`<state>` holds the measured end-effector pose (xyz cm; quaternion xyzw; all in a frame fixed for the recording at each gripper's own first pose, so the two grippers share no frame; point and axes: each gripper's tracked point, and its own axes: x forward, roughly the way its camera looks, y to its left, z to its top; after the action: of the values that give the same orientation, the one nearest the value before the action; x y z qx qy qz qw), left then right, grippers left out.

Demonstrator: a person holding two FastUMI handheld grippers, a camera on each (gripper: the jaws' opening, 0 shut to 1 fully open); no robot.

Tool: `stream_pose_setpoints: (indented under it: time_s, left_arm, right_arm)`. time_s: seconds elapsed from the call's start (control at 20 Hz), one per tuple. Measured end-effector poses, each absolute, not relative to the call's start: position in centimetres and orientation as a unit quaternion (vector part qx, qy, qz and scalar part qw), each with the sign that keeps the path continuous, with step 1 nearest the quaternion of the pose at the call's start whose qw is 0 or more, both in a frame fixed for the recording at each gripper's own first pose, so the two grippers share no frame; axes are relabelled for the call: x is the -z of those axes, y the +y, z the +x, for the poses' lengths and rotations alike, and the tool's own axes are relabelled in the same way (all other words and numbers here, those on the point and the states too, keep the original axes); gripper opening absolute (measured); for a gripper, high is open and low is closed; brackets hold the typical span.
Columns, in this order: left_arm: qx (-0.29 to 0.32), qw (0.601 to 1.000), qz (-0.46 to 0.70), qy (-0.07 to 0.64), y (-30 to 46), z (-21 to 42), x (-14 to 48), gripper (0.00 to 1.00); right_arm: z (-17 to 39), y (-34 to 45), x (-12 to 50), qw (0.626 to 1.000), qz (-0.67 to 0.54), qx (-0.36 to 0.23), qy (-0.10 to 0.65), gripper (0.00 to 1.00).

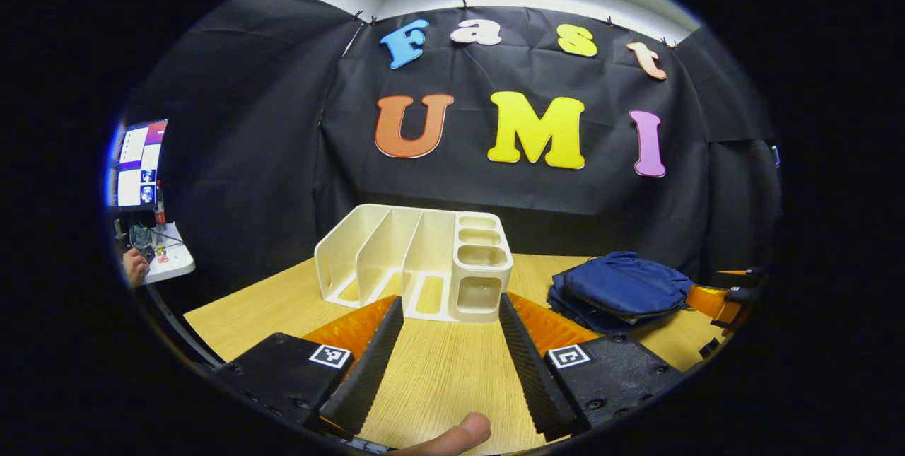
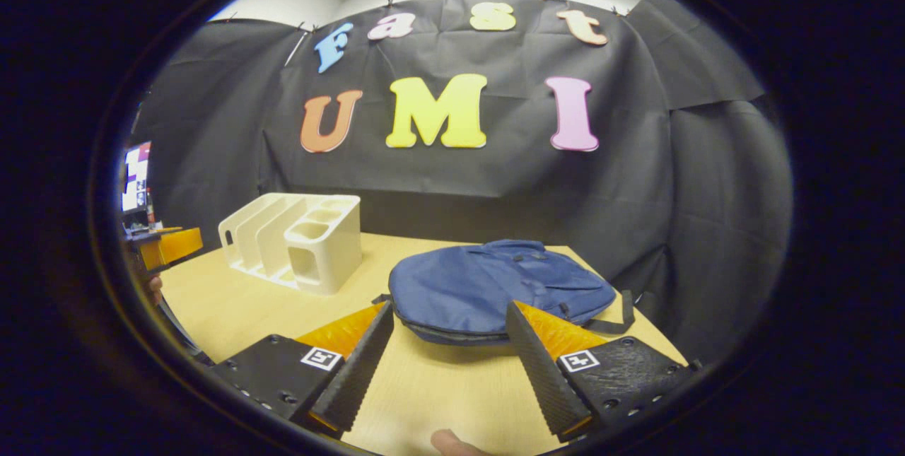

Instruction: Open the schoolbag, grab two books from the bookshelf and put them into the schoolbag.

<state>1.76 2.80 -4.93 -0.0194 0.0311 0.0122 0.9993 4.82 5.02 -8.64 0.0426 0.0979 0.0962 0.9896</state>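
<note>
Schoolbag [image 2: 495,290] lies flat on the wooden table [image 2: 438,385], just ahead of the right gripper [image 2: 449,325], whose fingers are spread and empty. Left gripper [image 1: 451,318], likewise spread, faces the cream bookshelf [image 1: 417,261].

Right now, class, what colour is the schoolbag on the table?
Dark blue. The schoolbag shows best in the right gripper view.

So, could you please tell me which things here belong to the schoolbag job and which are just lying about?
Job:
- schoolbag, flat on the table
- bookshelf, slots bare
- left gripper and right gripper, both open

Lying about:
- monitor on the side desk
</note>
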Motion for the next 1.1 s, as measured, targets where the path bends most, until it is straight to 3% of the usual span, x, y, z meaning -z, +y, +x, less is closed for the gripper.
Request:
stream_pose_setpoints:
  time_s: [0.5, 1.1]
  left_arm:
    - [-0.018, 1.0, 0.009, 0.009, 4.4, -1.0, 2.4, 0.94]
    - [-0.026, 0.999, 0.029, -0.011, 5.0, -2.2, 1.0, 0.94]
  right_arm:
    - [-0.6, 1.6, 2.2, 0.997, 0.056, -0.046, 0.032, 0.97]
    - [-3.6, -1.7, -2.9, 0.999, 0.045, -0.012, -0.008, 0.95]
